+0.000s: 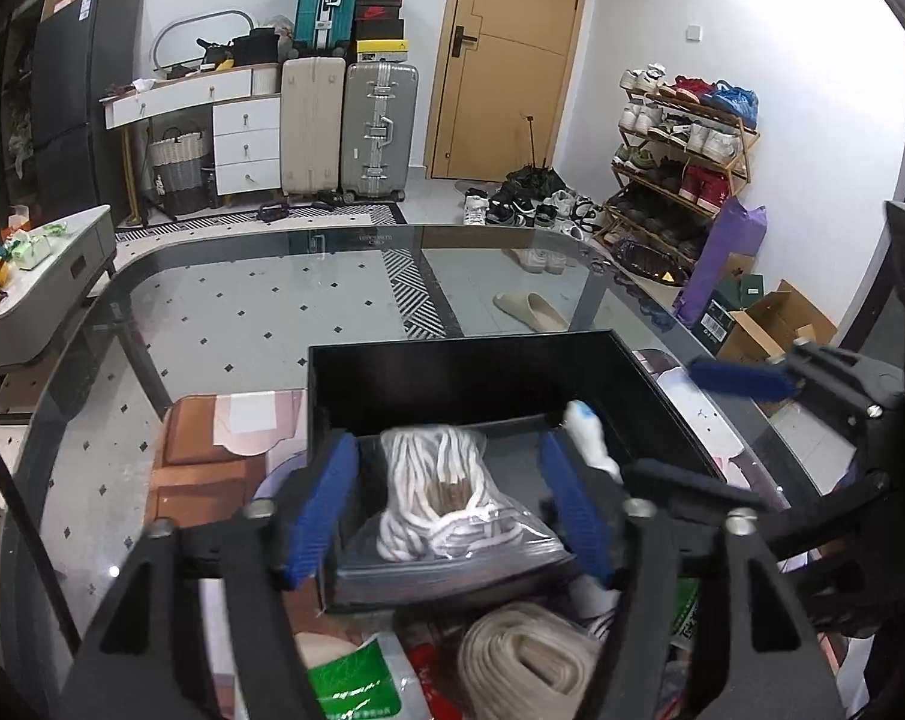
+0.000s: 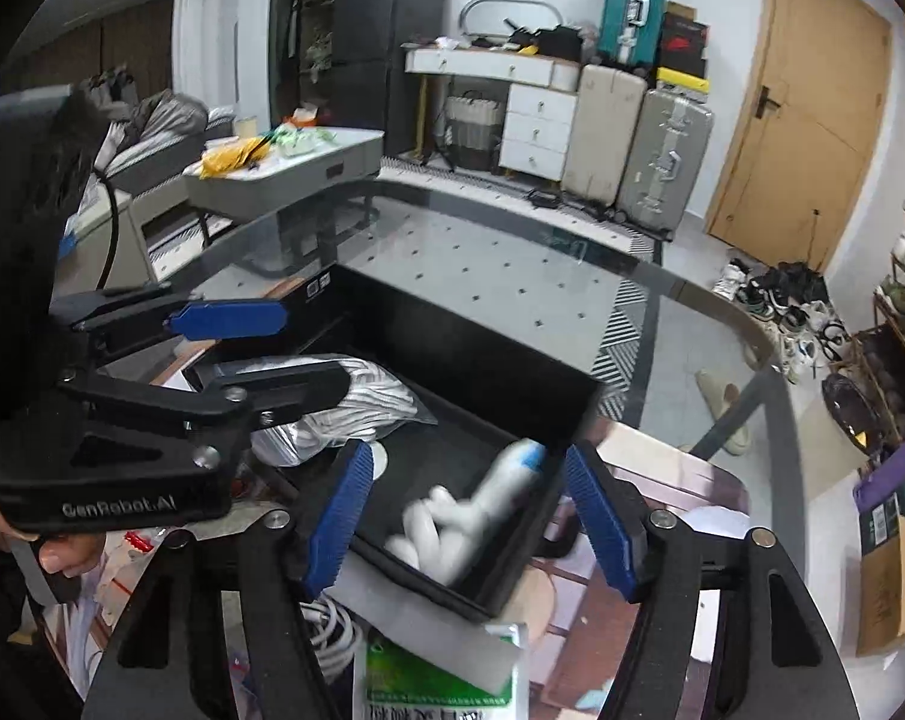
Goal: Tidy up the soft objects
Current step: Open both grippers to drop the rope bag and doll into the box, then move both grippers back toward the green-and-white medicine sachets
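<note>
A black open box [image 1: 452, 372] [image 2: 488, 354] stands on the glass table. In it lies a clear bag of white rope [image 1: 440, 492] [image 2: 356, 408]. A white sock with a blue tip [image 1: 590, 432] [image 2: 470, 510] is in the box's right part, blurred as if falling. My left gripper [image 1: 452, 510] is open above the rope bag, empty; it also shows in the right wrist view [image 2: 254, 354]. My right gripper [image 2: 470, 516] is open, wide around the sock without touching it; one of its blue fingers [image 1: 740, 378] shows in the left wrist view.
Near the box's front lie a beige rolled strap [image 1: 530, 660], a green-and-white packet [image 1: 356, 690] [image 2: 440, 678], a white cable [image 2: 332, 630] and other clutter. The curved glass table edge [image 1: 356, 234] is far ahead. A grey side table [image 1: 44, 276] stands left, a shoe rack [image 1: 680, 150] right.
</note>
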Tool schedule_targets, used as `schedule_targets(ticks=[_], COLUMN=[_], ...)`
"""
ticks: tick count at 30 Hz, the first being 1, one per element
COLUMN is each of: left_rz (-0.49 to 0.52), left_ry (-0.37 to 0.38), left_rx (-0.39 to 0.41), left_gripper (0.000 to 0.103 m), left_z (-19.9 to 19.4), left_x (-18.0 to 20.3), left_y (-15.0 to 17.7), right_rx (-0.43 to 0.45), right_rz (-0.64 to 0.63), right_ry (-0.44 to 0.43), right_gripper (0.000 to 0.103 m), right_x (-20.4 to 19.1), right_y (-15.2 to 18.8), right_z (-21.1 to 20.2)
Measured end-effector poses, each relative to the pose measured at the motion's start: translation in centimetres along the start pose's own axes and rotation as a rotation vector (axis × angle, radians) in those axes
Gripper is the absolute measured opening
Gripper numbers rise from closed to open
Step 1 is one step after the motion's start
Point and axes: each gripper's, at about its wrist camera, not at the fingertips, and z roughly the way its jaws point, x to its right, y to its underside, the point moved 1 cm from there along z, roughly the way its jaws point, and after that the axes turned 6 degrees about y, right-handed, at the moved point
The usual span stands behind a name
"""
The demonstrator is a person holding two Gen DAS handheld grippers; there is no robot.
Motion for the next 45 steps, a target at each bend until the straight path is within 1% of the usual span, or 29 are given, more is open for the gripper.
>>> schedule_targets(ticks=[1, 2, 3, 4, 6, 9, 13, 18, 24, 28, 36, 39, 45], left_rz=[-0.001, -0.004, -0.003, 0.0, -0.001, -0.021, -0.01, 0.009, -0.01, -0.004, -0.02, -0.035, -0.021], left_ry=[0.01, 0.01, 0.0, -0.011, -0.011, 0.005, -0.02, -0.056, -0.087, -0.104, -0.124, -0.119, -0.125], left_rx=[0.012, 0.026, 0.039, 0.053, 0.075, 0.074, 0.082, 0.084, 0.086, 0.083, 0.056, 0.047, 0.018], left_gripper=[0.084, 0.093, 0.098, 0.103, 0.103, 0.103, 0.103, 0.103, 0.103, 0.103, 0.103, 0.103, 0.103], left_z=[-0.4, -0.9, -1.3, -1.8, -2.7, -3.8, -5.2, -6.5, -7.8, -8.2, -8.4, -8.3, -7.9], left_x=[0.1, 0.1, 0.2, 0.3, 0.3, -0.1, -0.5, -0.8, -1.6, -2.0, -2.8, -2.9, -2.8], left_y=[0.1, 0.2, 0.3, 0.4, 0.6, 1.0, 1.8, 2.9, 4.2, 5.0, 6.6, 7.2, 8.0], right_rx=[0.016, 0.038, 0.049, 0.062, 0.086, 0.099, 0.093, 0.071, 0.058, 0.047, -0.014, -0.055, -0.106], right_rz=[0.016, 0.041, 0.057, 0.077, 0.116, 0.16, 0.198, 0.199, 0.18, 0.196, 0.169, 0.17, 0.157], right_ry=[0.011, 0.021, 0.021, 0.024, 0.034, 0.035, 0.032, 0.026, 0.002, -0.006, 0.009, 0.001, -0.019], right_gripper=[0.087, 0.095, 0.1, 0.102, 0.102, 0.102, 0.102, 0.102, 0.102, 0.102, 0.102, 0.102, 0.102], right_x=[0.2, 0.6, 0.9, 1.2, 1.8, 2.5, 3.0, 2.5, 2.2, 2.5, 2.4, 2.5, 2.1], right_y=[0.1, 0.3, 0.5, 0.7, 1.1, 1.9, 2.9, 4.3, 5.4, 6.0, 7.5, 8.0, 8.7], right_z=[-0.5, -1.2, -1.7, -2.3, -3.5, -4.8, -5.9, -6.8, -6.9, -6.8, -6.0, -5.4, -4.2])
